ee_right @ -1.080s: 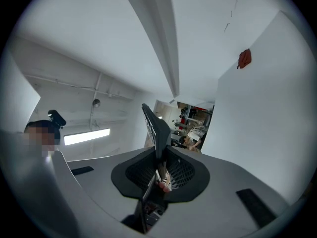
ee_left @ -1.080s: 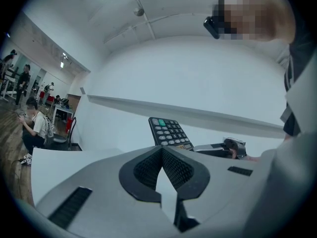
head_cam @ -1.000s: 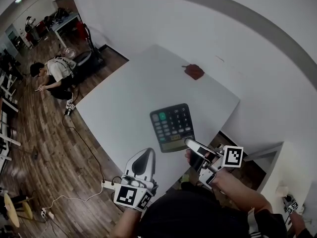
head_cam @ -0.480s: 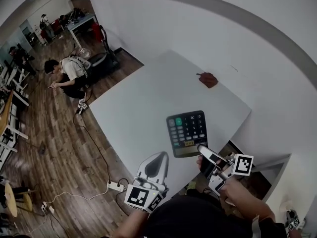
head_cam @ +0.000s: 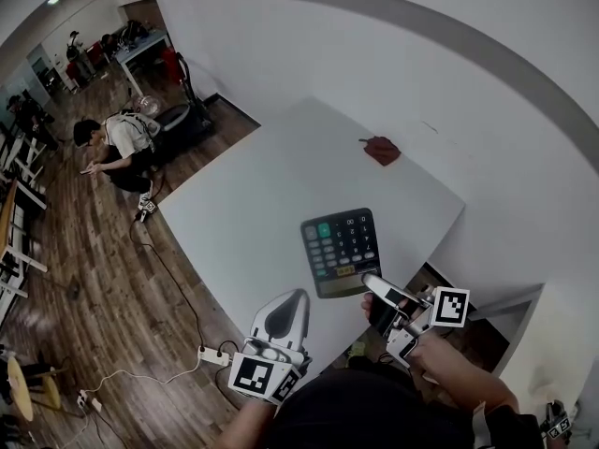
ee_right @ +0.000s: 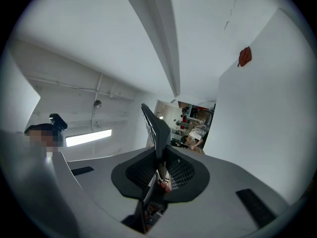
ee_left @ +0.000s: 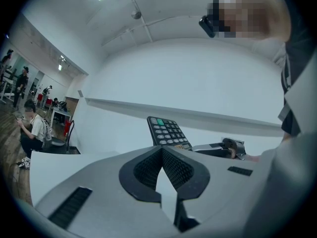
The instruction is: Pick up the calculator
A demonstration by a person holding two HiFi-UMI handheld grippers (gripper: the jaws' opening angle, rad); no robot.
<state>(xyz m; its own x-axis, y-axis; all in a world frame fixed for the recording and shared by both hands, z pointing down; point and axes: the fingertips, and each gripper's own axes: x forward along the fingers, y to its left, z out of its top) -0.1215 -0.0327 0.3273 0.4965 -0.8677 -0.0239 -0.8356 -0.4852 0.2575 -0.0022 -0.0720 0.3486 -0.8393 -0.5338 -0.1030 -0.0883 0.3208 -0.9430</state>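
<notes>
The dark calculator [head_cam: 340, 247], with grey keys and one green key, is over the near right part of the white table [head_cam: 253, 204]. My right gripper [head_cam: 370, 281] is shut on its near edge. In the right gripper view the calculator [ee_right: 152, 125] stands edge-on between the pads of that gripper [ee_right: 159, 155]. My left gripper [head_cam: 296, 296] hovers at the table's front edge, left of the calculator, shut with nothing in it. From the left gripper [ee_left: 162, 155] view the calculator [ee_left: 167, 132] shows tilted, key face towards me, with the right gripper [ee_left: 218, 148] behind it.
A small red thing [head_cam: 381, 149] lies near the table's far edge by the white wall. On the wooden floor to the left a person [head_cam: 108, 143] crouches, and a power strip [head_cam: 211, 354] with cables lies near the table's front.
Only the head view has shifted a little. Both grippers and the calculator keep their places relative to one another.
</notes>
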